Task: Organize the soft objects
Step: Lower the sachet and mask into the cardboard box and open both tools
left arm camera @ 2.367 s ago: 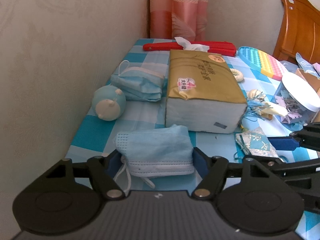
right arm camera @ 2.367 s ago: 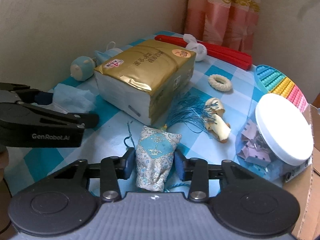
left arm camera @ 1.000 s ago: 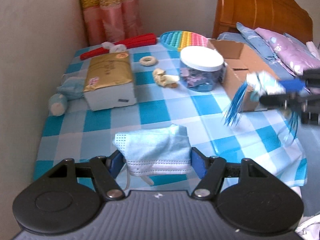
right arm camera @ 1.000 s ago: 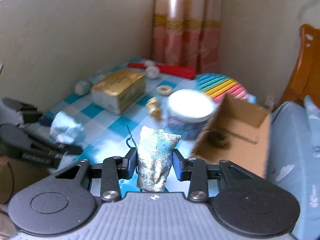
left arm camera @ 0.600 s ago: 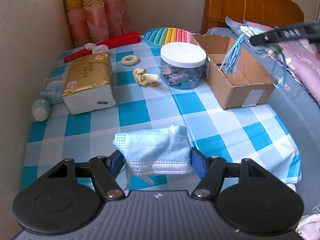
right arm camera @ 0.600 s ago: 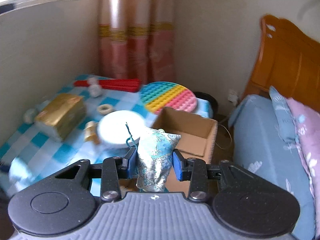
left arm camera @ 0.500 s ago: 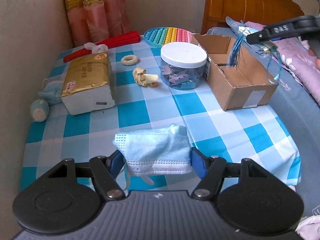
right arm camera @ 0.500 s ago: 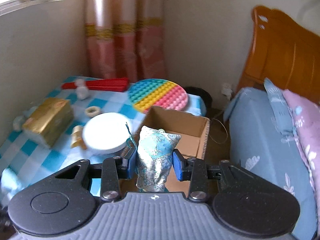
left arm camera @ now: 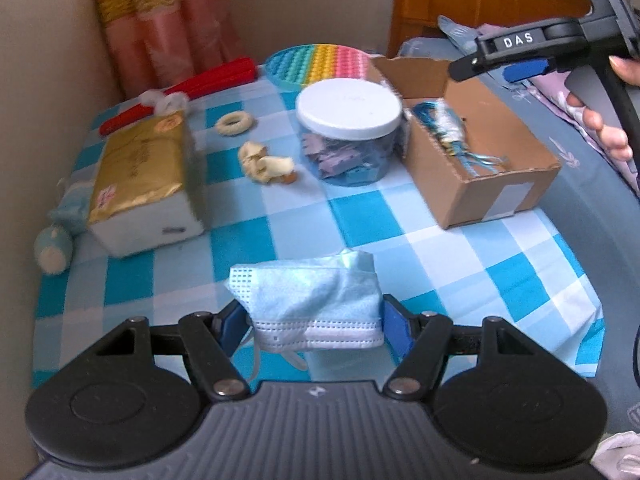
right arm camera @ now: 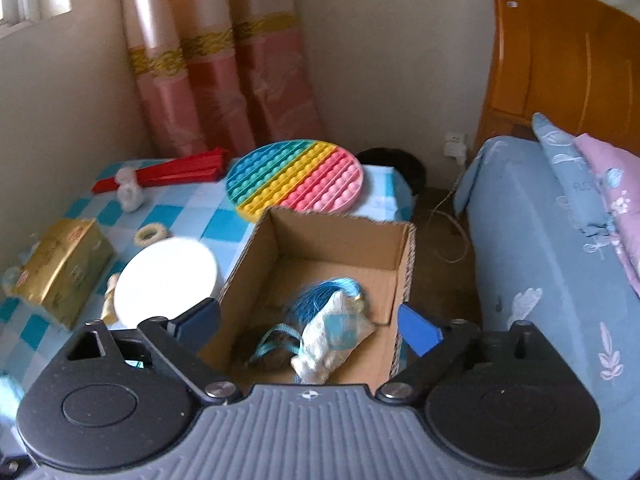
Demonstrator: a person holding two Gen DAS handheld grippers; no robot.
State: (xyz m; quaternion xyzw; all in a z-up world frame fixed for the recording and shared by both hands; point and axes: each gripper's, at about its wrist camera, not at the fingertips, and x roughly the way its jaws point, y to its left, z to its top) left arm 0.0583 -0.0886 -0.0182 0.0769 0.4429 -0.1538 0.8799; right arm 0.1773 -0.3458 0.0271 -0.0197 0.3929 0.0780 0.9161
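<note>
The right gripper [right arm camera: 308, 326] jaws have just been opening; the sachet [right arm camera: 334, 332], clamped before, now lies below them in the box [right arm camera: 404, 248]. The left gripper [left arm camera: 314, 322] stays clamped on the mask [left arm camera: 312, 300].

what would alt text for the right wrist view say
The right gripper, its jaws just opened wide, hangs over an open cardboard box where a blue embroidered sachet with a blue tassel lies inside, released. Beside the box, on the blue checked tablecloth, are a white-lidded jar, a rainbow pop toy and a gold tissue pack.
</note>
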